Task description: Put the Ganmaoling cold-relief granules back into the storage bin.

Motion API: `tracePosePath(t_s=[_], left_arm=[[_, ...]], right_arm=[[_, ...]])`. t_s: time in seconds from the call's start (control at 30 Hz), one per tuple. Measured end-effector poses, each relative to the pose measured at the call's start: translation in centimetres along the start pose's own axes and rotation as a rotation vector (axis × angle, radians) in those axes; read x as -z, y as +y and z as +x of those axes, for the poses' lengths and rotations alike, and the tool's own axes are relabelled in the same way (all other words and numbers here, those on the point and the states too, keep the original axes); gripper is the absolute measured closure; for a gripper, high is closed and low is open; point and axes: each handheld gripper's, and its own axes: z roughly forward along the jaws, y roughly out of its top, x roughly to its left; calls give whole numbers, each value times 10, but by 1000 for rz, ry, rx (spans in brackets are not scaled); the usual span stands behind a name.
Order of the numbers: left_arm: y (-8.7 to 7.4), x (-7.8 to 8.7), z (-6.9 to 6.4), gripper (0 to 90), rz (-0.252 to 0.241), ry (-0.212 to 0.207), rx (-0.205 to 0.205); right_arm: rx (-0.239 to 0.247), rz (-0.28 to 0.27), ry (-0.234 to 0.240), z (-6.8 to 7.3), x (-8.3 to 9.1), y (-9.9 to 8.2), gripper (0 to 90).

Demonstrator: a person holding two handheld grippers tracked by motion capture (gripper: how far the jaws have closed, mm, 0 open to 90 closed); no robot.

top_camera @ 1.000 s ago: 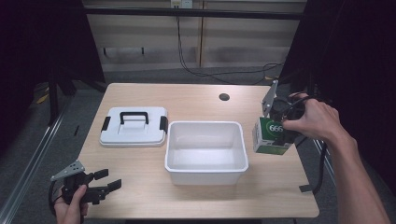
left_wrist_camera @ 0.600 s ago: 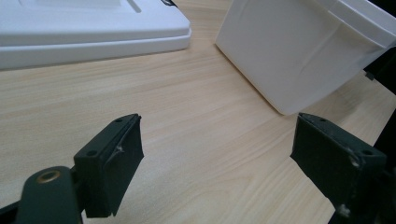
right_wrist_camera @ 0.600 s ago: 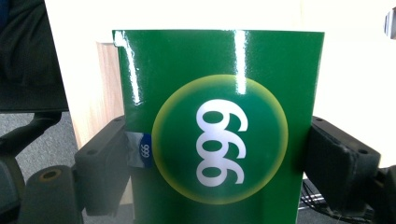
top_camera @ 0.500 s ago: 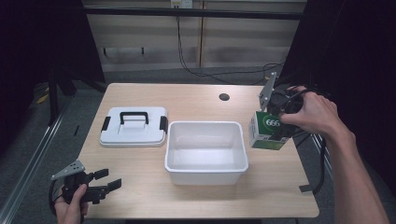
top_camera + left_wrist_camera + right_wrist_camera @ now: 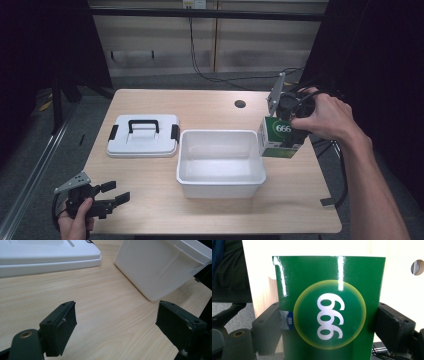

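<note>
A green box marked 666 [image 5: 278,136] hangs above the table beside the right wall of the white bin [image 5: 220,163], with my right gripper [image 5: 290,131] shut on it. In the right gripper view the green box [image 5: 329,307] stands between both black jaws, which press its sides. My left gripper [image 5: 112,196] is open near the table's front left corner. In the left gripper view its jaws are wide apart over bare wood, my left gripper [image 5: 116,325] pointing toward the white bin [image 5: 160,265]. The bin looks empty.
A white lid with a black handle [image 5: 143,135] lies flat left of the bin; its edge, the white lid [image 5: 47,257], lies ahead of my left gripper. A round cable hole [image 5: 240,104] sits at the table's back. Cables trail off the right edge [image 5: 340,165].
My right gripper has carried the green box up and leftward, from the table's right side to the bin's right rim. The left gripper has stayed in place.
</note>
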Motion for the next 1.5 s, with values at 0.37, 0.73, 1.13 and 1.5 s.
tracePosePath(t_s=[0.37,0.73,1.13,1.5], left_arm=[[0,0,0,162,1,-2,3],[0,0,0,162,1,-3,3],[-1,1,0,162,1,-4,4],[0,1,0,162,0,-8,-1]], right_arm=[[11,-40,-6,-3,3,17,162],[27,-32,7,-4,-4,37,162],[77,2,22,-5,-19,66,162],[76,12,48,-5,-37,71,161]])
